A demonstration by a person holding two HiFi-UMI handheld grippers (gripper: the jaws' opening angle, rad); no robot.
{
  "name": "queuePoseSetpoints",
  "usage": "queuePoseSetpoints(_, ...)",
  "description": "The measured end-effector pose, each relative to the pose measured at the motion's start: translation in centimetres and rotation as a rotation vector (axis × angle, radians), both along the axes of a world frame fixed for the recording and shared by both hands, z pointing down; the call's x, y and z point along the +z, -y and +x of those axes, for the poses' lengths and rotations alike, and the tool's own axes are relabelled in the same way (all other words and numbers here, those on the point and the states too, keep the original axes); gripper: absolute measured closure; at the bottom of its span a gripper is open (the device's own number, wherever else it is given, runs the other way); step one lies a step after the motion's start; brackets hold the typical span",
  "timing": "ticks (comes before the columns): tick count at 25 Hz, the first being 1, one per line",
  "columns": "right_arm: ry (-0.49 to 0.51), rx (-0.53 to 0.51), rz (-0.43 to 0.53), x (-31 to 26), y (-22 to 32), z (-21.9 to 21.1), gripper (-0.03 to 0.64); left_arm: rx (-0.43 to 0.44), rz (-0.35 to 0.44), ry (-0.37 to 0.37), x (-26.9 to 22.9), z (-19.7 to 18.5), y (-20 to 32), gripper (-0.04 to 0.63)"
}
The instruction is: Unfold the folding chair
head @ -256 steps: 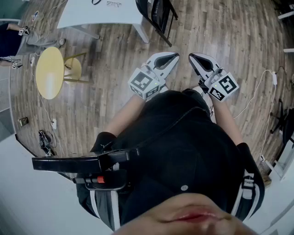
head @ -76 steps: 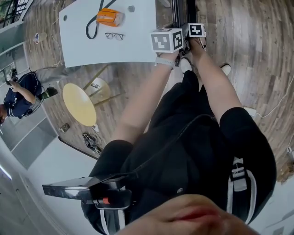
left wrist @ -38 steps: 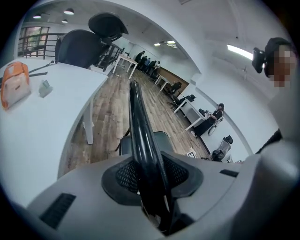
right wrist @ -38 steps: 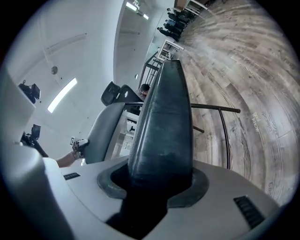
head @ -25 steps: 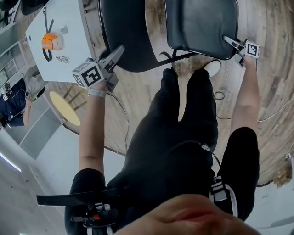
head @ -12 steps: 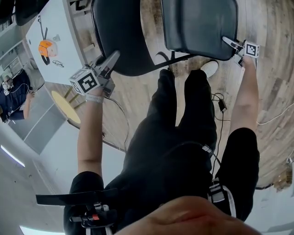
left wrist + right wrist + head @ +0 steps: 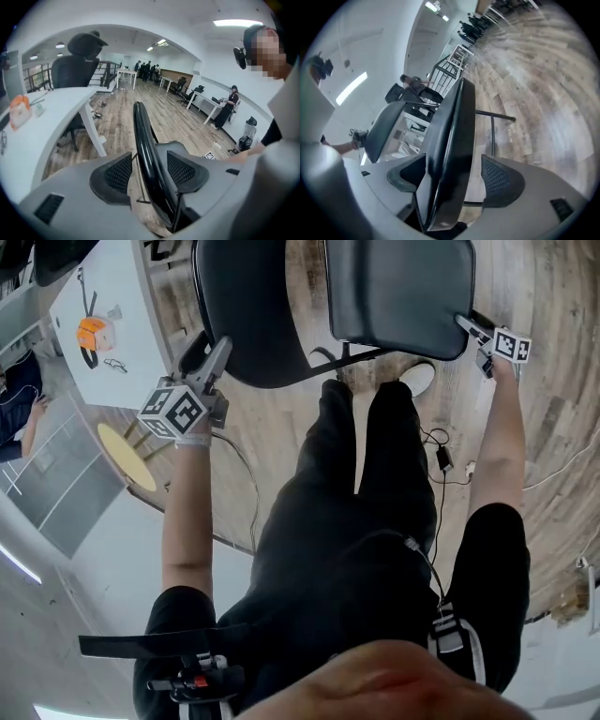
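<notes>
Currently the fingers [image 7: 117,173] of our left gripper [image 7: 208,345] stand apart, having just been opening, around the black backrest [image 7: 248,315] edge. Our right gripper [image 7: 473,337] has likewise been opening around the seat [image 7: 398,292] edge. The folding chair stands opened out on the wooden floor [image 7: 534,296] near the white desk [image 7: 103,296].

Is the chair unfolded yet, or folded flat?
Spread open: in the head view the seat and back lie side by side, well apart, the frame between them. Fully locked, cannot tell.
</notes>
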State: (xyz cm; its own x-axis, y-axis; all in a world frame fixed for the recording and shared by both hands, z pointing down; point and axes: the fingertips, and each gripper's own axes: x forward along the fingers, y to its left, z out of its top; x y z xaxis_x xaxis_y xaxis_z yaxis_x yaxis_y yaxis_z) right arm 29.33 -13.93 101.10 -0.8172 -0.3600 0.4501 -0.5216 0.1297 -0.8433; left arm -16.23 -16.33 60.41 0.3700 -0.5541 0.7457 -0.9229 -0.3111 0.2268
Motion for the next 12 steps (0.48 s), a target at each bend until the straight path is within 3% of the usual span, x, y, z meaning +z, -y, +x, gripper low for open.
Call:
queuePoseSetpoints(2, -0.135, 0.003, 0.079, -2.0, 0.6, 1.6, 0.27, -0.017, 0.084, 0.029, -1.9, -0.5, 0.5, 0.376)
queuePoseSetpoints(5, -0.242, 0.073, 0.202, -8.3, 0.7, 2.6, 0.27, -0.01, 0.148, -0.018, -4.7, 0.3, -0.2, 0.376)
queuePoseSetpoints(8, -0.273, 0.114, 0.277, -16.2, -1.7, 0.8, 0.272, 0.039, 0.18, -0.075, -7.7, 2.1, -2.2, 0.376)
queuePoseSetpoints(12, -0.254, 0.134, 0.414, -29.4, -4.0, -2.3, 0.276, 0.176, 0.266, -0.176, -11.7, 6.9, -4.8, 0.377)
